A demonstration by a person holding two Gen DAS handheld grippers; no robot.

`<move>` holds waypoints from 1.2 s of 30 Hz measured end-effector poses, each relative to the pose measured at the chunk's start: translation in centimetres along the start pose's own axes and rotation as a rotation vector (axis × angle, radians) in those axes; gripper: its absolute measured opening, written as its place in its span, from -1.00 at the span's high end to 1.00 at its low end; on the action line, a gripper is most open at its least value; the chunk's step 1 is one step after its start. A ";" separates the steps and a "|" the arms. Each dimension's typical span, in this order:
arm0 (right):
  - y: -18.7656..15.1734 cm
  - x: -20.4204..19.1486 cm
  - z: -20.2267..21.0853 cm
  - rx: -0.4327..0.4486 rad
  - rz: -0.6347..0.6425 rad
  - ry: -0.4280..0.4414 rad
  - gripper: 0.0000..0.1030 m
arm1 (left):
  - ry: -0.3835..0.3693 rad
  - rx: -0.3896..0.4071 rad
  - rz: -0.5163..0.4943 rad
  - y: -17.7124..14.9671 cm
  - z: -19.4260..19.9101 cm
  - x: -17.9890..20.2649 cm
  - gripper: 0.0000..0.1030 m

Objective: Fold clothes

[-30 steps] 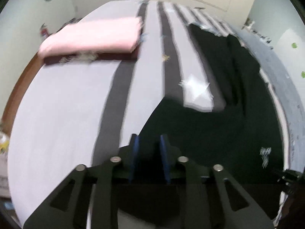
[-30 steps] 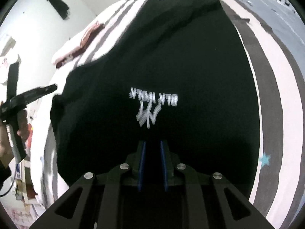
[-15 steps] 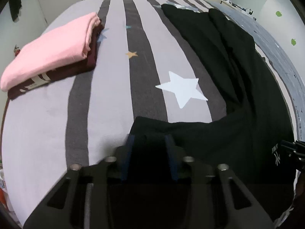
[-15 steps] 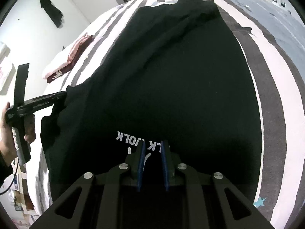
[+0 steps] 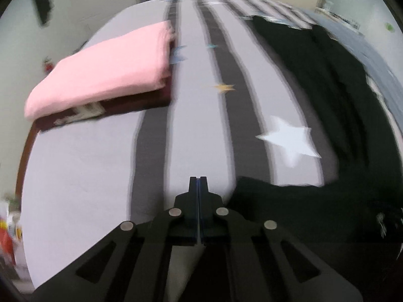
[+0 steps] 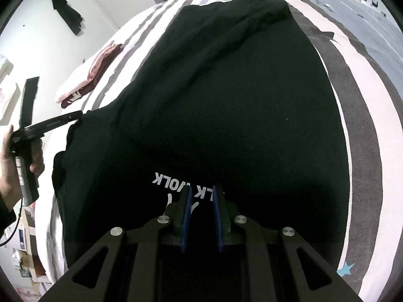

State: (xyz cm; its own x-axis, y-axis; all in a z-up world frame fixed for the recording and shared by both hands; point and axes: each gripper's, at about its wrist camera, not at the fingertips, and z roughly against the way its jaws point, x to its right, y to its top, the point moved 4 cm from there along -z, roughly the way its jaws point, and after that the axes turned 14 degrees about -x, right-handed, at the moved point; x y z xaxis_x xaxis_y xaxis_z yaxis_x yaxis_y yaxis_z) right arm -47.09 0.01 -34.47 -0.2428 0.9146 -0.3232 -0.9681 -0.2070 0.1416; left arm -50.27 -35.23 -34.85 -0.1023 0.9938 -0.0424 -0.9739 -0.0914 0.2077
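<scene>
Bedspread (image 5: 196, 115) with grey and white stripes, bearing a black shirt (image 6: 226, 95) spread across its middle. Left gripper (image 5: 198, 180): jaws have just been closing and now meet with nothing between them, just beside the shirt's near corner. Right gripper (image 6: 200, 191): blue pads narrowly parted over the white lettering (image 6: 161, 178); whether cloth is pinched cannot be told. Folded pink garment (image 5: 105, 68) atop a dark red one (image 5: 141, 100), well apart from the shirt.

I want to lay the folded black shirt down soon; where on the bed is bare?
Bare sheet lies between the pink stack and the black shirt, around the white star. The right side is crowded: the shirt covers it.
</scene>
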 end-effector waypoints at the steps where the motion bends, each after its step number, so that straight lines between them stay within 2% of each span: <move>1: -0.1 0.0 0.0 0.000 -0.001 0.000 0.70 | -0.031 -0.003 0.023 0.0 0.1 -0.6 1.00; 3: 0.0 0.0 -0.1 0.000 -0.002 0.002 0.70 | -0.070 0.019 0.040 -0.2 1.2 -1.2 1.00; 7: 0.0 -0.2 -0.2 0.005 -0.004 -0.003 0.70 | -0.145 0.070 -0.023 -2.6 4.9 0.9 1.00; 11: 0.1 -0.3 -0.2 0.010 -0.010 -0.017 0.70 | -0.231 0.032 -0.116 -4.3 5.1 4.3 1.00; 13: 0.1 -0.3 -0.2 0.011 -0.010 -0.021 0.69 | -0.206 0.001 -0.149 -5.6 4.1 5.5 1.00; 15: 0.1 -0.3 -0.2 0.012 -0.004 -0.026 0.69 | -0.172 -0.018 -0.148 -6.8 2.4 5.2 1.00; 17: 0.2 -0.3 -0.1 0.012 0.002 -0.029 0.70 | -0.134 -0.018 -0.142 -6.7 0.8 4.3 0.98; 19: 0.1 -0.3 -0.1 0.013 0.006 -0.031 0.69 | -0.185 -0.019 -0.132 -6.2 0.3 3.6 0.97; 20: 0.1 -0.3 -0.1 0.016 0.006 -0.034 0.70 | -0.171 -0.010 -0.134 -6.1 0.7 3.6 0.97; 23: -0.1 -0.4 0.0 0.023 0.006 -0.041 0.69 | -0.039 0.033 -0.091 -6.1 2.1 2.7 0.97; 26: -0.2 -0.3 0.0 0.028 -0.009 -0.041 0.70 | -0.116 0.017 -0.019 -7.1 3.6 1.2 0.96; 28: -0.2 -0.2 0.2 0.026 -0.027 -0.039 0.70 | -0.135 0.027 -0.018 -8.5 5.1 1.5 0.96; 31: -0.3 -0.3 0.3 0.018 -0.034 -0.052 0.70 | -0.167 0.001 -0.041 -10.2 5.5 1.4 0.88; 36: -0.4 -0.1 0.7 0.000 -0.062 -0.073 0.70 | -0.103 -0.096 -0.053 -12.6 2.7 0.8 0.89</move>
State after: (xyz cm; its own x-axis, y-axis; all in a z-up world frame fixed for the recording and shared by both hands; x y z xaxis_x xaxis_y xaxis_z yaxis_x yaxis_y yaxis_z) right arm -46.61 0.22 -33.78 -0.1774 0.9486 -0.2619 -0.9810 -0.1493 0.1236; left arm -37.52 -33.14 -34.86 -0.0336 0.9982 0.0504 -0.9928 -0.0391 0.1134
